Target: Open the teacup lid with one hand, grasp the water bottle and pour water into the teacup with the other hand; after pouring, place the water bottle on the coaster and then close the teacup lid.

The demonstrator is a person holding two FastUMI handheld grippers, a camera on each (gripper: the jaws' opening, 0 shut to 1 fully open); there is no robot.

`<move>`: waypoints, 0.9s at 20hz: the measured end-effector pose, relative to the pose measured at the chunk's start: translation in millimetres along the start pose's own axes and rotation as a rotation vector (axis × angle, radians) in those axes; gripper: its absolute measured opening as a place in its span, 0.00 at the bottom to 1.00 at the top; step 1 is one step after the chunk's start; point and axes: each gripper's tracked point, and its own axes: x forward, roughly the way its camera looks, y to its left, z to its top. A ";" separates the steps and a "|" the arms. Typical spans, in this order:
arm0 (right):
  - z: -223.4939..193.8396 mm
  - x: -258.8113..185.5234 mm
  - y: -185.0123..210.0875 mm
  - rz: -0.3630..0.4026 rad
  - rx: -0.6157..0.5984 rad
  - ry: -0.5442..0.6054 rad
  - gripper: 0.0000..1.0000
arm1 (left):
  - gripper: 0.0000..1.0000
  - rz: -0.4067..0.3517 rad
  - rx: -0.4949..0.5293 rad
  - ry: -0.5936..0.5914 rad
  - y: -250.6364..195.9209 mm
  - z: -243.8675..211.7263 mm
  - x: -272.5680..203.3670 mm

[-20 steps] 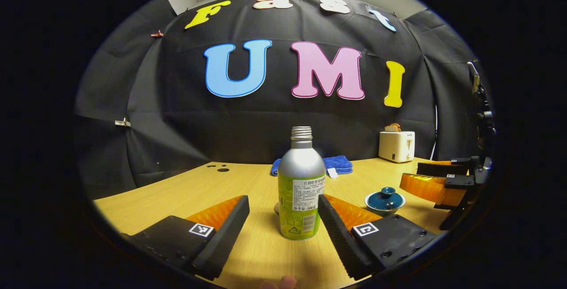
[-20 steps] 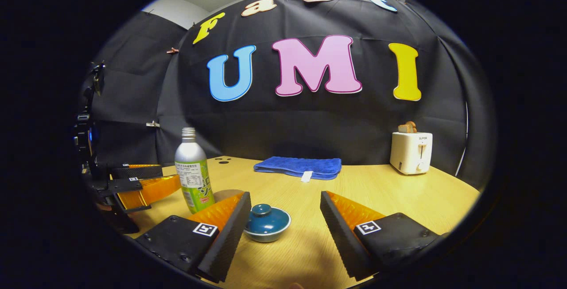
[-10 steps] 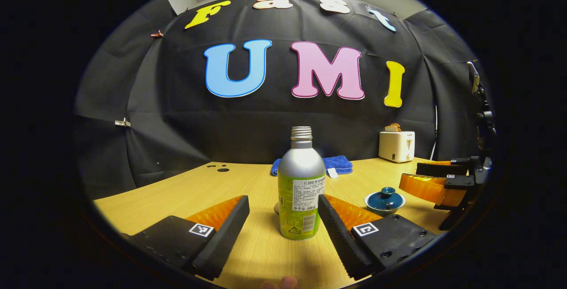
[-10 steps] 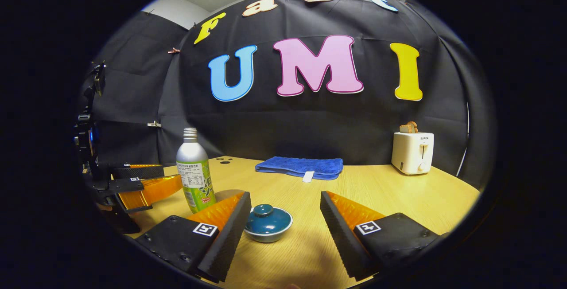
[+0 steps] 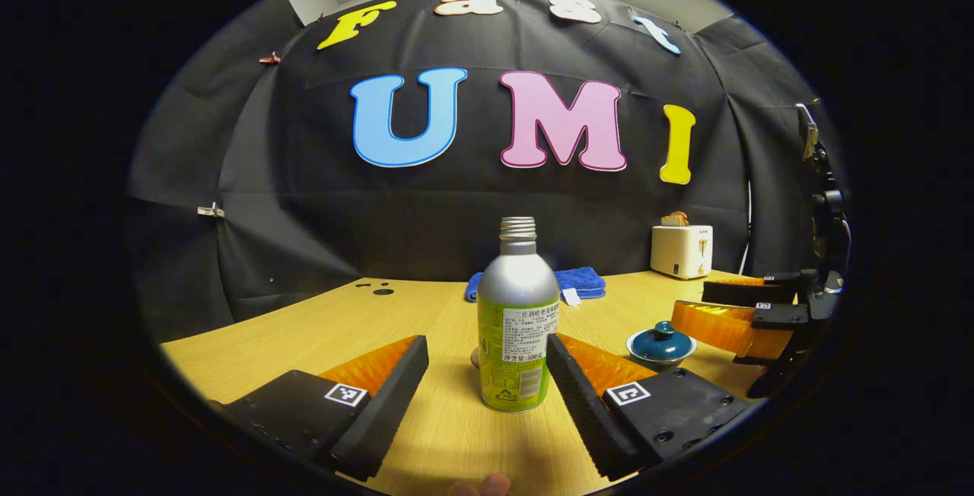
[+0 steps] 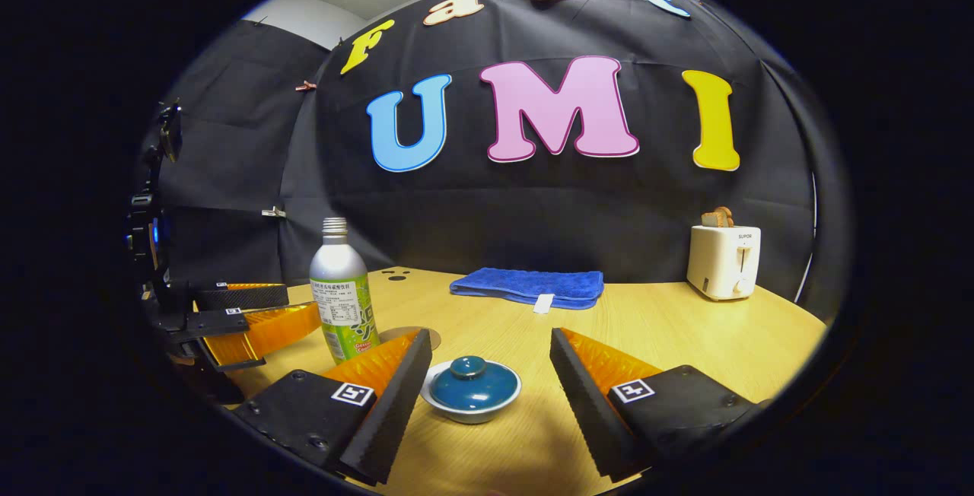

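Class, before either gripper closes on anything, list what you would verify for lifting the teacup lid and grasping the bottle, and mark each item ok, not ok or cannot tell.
1. Right gripper open, lidded teacup between its fingers: ok.
2. Lid knob level with those fingers for a pinch: cannot tell.
3. Left gripper open, water bottle standing upright between its fingers: ok.
4. Bottle mouth uncapped for pouring: ok.
5. Coaster bare enough on the table to take the bottle later: cannot tell, partly hidden.
6. Blue towel and toaster well away from the pour: ok.
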 end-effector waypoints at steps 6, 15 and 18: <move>-30.4 22.2 2.4 -0.013 -0.020 0.172 0.76 | 0.99 0.000 0.000 -0.001 -0.2 0.2 0.8; -31.0 24.0 10.3 -0.013 -0.111 0.202 0.33 | 0.99 0.000 0.000 -0.002 0.2 -0.5 0.7; -26.5 21.6 11.0 0.000 -0.074 0.181 0.30 | 0.99 0.000 0.000 -0.002 0.1 -0.3 0.9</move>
